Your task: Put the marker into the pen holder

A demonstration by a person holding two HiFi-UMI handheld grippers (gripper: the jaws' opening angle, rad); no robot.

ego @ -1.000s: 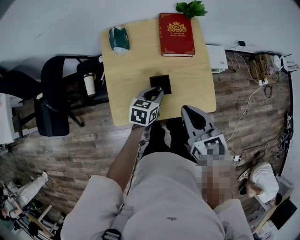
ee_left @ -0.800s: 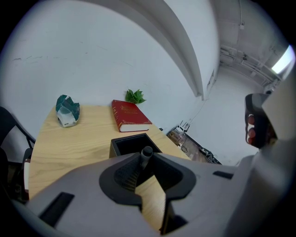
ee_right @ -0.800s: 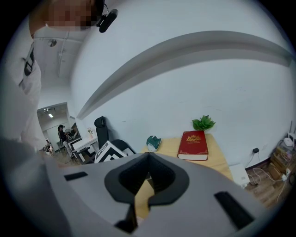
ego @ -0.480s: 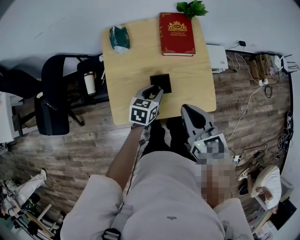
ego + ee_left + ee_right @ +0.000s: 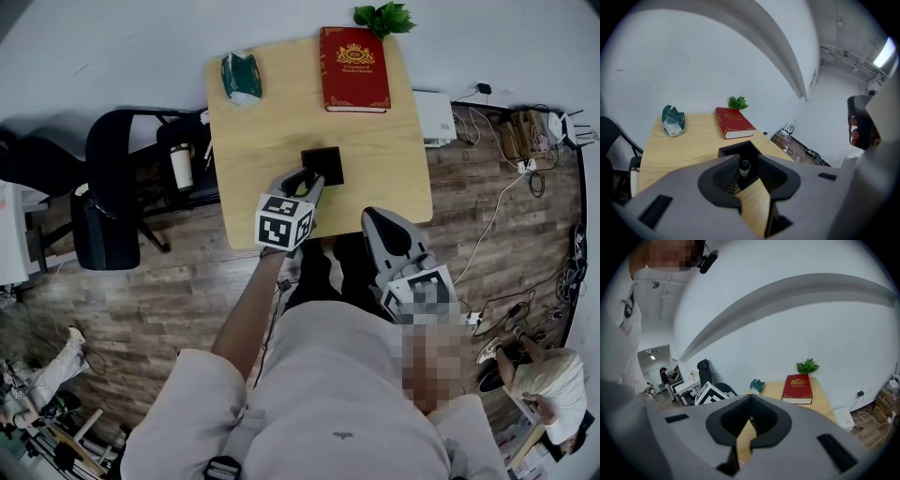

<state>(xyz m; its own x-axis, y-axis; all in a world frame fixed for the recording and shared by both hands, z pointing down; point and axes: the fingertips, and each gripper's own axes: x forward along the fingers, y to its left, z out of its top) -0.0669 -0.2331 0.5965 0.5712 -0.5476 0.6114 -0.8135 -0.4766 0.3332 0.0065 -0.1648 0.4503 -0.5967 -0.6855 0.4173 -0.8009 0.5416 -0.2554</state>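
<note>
The black square pen holder [image 5: 322, 166] stands in the middle of the wooden table [image 5: 272, 122]. In the left gripper view the marker [image 5: 744, 168] stands in the holder [image 5: 732, 150], its dark cap and white band showing between the jaws. My left gripper [image 5: 305, 180] hovers just in front of the holder, jaws apart wider than the marker and open [image 5: 747, 164]. My right gripper [image 5: 380, 223] hangs off the table's near edge, above the person's legs. Its jaws [image 5: 750, 401] meet at the tips with nothing between them.
A red book [image 5: 353, 67] lies at the table's far right, with a green plant [image 5: 382, 15] behind it. A green and white packet [image 5: 241, 77] sits at the far left. A black chair [image 5: 112, 187] with a cup [image 5: 180, 167] stands left of the table; a white box [image 5: 433, 114] and cables lie right.
My left gripper has edged slightly left, staying just in front of the holder. The right gripper has not moved.
</note>
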